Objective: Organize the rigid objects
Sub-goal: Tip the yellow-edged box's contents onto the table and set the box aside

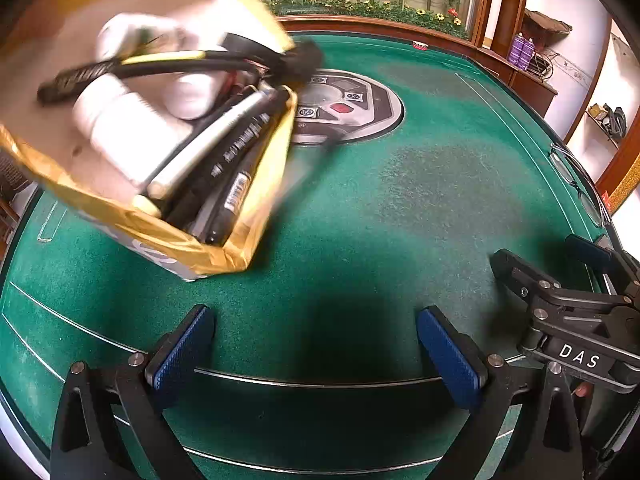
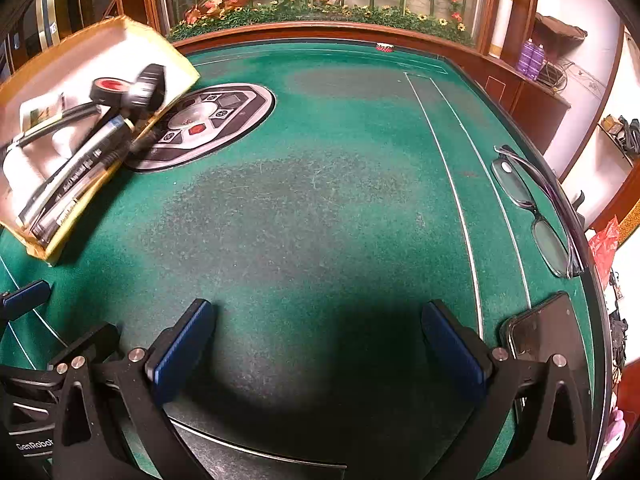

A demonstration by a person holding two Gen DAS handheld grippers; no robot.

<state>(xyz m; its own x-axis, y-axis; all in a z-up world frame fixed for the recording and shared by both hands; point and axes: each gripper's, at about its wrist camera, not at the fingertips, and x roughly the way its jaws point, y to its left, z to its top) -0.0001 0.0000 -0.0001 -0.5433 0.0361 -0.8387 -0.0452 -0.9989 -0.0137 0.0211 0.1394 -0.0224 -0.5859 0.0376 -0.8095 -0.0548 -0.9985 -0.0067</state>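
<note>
A yellow cardboard box (image 1: 264, 184) sits tilted and motion-blurred at the upper left, over the green felt table (image 1: 400, 208). In it lie white bottles (image 1: 120, 120), black markers (image 1: 236, 148) and a black cable (image 1: 180, 62). My left gripper (image 1: 316, 352) is open and empty, below and to the right of the box. The right wrist view shows the same box (image 2: 80, 216) at far left, with a tape roll (image 2: 108, 90) and markers (image 2: 80, 172) inside. My right gripper (image 2: 316, 348) is open over bare felt, with nothing between its fingers. What carries the box is hidden.
A round control panel (image 2: 208, 120) is set in the table's middle, partly under the box. Glasses (image 2: 536, 208) and a dark phone (image 2: 548, 332) lie along the right edge. A wooden rim (image 2: 320, 30) and plants bound the far side.
</note>
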